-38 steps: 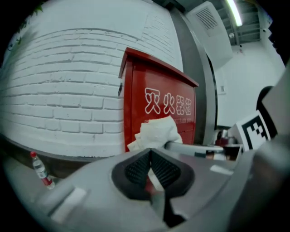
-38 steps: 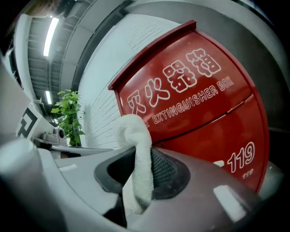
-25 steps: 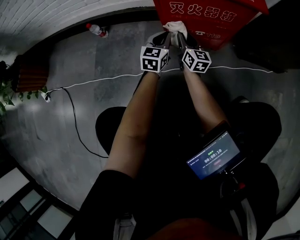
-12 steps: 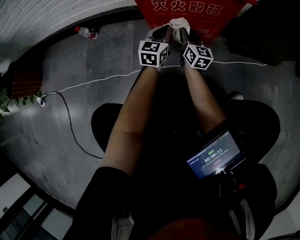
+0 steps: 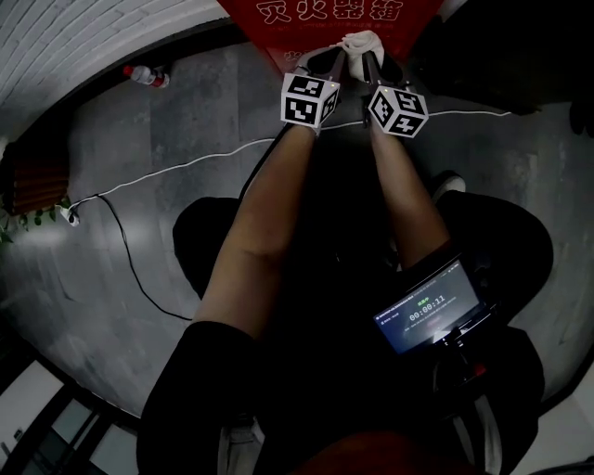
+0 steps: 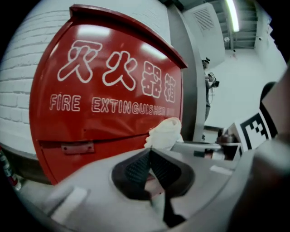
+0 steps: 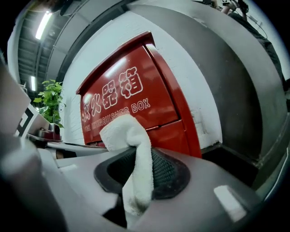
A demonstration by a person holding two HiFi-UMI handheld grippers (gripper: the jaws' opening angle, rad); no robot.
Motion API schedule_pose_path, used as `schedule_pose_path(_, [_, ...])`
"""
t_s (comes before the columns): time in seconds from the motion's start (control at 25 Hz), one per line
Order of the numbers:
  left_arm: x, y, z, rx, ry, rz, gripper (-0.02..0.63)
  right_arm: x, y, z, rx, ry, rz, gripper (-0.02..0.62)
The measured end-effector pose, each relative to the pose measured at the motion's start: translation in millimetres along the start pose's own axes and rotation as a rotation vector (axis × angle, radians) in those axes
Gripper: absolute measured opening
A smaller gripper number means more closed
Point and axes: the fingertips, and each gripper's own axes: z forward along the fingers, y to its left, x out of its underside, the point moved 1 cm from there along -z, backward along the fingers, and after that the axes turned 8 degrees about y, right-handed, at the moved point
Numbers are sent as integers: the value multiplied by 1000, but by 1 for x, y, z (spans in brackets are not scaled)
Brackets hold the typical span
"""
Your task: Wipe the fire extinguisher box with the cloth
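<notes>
In the head view, two grippers point at one red metal fire extinguisher box (image 5: 320, 13). The left gripper (image 5: 323, 61) and right gripper (image 5: 369, 61) are side by side, with one white terry cloth (image 5: 362, 42) at the right one's tips. The floor is grey and the wall is white brick. One plastic bottle (image 5: 144, 74) lies well left of the left gripper, and one white cable (image 5: 186, 162) runs behind both.

The left gripper view shows its jaws pressed together with nothing between them. The cloth is just ahead to the right, and there is a distant person (image 6: 208, 77) whom the head view lacks.

The right gripper view shows its jaws clamped on the cloth, whose tail hangs between them. Whether the cloth touches the box, I cannot tell. One green plant (image 7: 50, 102) stands to the left.
</notes>
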Motion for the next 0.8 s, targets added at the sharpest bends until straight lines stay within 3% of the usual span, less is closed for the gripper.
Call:
schedule_pose_path(0.56, [-3,-33,16,56,12,62,-1,-7,-79,-38,190,-16,73,95])
schedule_pose_path(0.64, [1,-33,12,59,21,77,-1,-4,-72,-40,182,-19,76,95])
schedule_pose_path(0.8, [14,-15,-4,35,43,103,0,6,-29,-32,83,-16,28,95])
